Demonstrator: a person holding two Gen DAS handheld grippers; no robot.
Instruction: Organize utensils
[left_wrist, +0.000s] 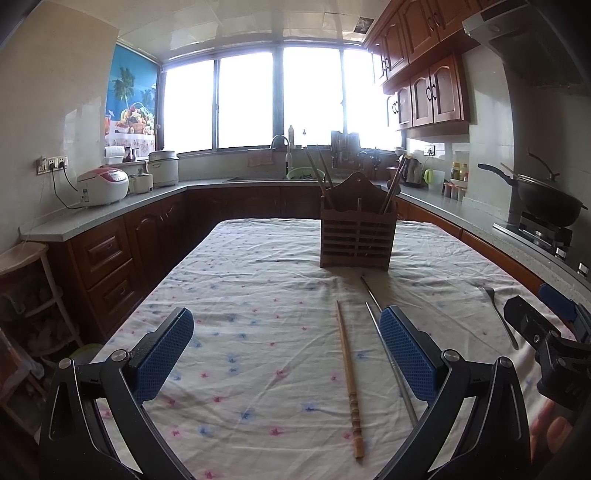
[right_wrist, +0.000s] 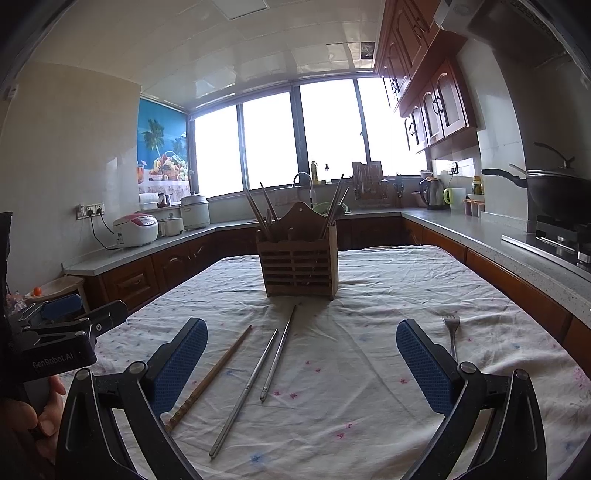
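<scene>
Wooden slatted utensil holder (right_wrist: 299, 266) upright mid-counter; carved bamboo chopstick (right_wrist: 208, 376) lying nearest left tool (left_wrist: 286, 354). Both tools wide open, empty. Best pinched probably mid-shaft, lifted level, dropped tip-down.

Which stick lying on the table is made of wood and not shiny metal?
The wooden chopstick, the leftmost of the three lying on the tablecloth. It is brown with a carved, ridged end, while the two metal chopsticks beside it are thin, grey and shiny.
</scene>
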